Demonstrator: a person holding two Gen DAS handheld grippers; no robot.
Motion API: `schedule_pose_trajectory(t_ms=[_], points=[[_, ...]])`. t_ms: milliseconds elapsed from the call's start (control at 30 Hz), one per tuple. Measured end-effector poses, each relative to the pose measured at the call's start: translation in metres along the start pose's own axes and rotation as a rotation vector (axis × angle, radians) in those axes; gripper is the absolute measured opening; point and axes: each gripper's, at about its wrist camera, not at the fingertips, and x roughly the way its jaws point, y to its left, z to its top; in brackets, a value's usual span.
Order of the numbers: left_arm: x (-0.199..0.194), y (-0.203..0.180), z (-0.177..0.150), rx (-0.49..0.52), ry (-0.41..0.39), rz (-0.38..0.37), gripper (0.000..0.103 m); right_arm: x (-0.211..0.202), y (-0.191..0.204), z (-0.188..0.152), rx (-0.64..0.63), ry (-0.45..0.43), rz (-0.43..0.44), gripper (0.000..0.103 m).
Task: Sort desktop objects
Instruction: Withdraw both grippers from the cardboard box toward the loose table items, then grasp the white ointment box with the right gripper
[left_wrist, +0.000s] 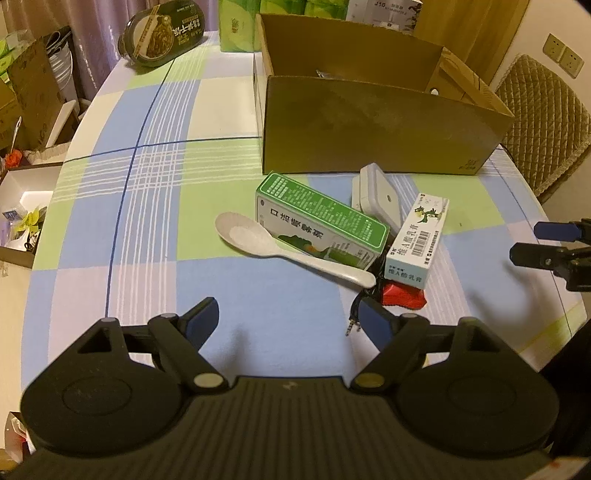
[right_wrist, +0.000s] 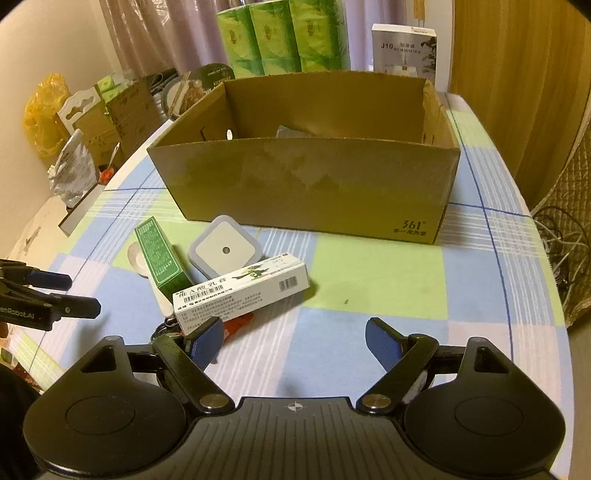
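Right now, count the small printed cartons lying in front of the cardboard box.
2. The green carton lies beside the white spoon; the white carton lies across the pile's near side, over a red packet. The heap could hide another.

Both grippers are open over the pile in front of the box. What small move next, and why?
Probably ease the right gripper forward and to its left onto the white carton. That carton lies on top of the pile, nearest its fingers, with nothing between them yet. The cardboard box stands open just behind it for the drop.
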Motion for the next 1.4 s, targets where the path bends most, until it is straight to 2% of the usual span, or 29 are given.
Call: schedule_pose_trajectory(t_ms=[367,667,867,1233,1400], points=[[0.017,0.0,0.006,-0.015,0.001,0.009,0.081,0.016,0.002,-0.001,0.014,0.023,0.013,0.083],[0.028,0.0,0.012,-0.004,-0.006,0.02,0.082,0.036,0.01,0.008,0.097,0.04,0.052,0.083],[0.037,0.008,0.014,-0.033,-0.008,0.022,0.083,0.058,0.017,0.02,0.199,0.061,0.076,0.083],[0.05,0.027,0.014,-0.073,-0.01,0.013,0.085,0.103,0.033,0.027,0.234,0.126,0.037,0.083],[0.055,0.033,0.012,-0.088,-0.004,0.006,0.085,0.108,0.034,0.023,0.204,0.141,0.031,0.083]])
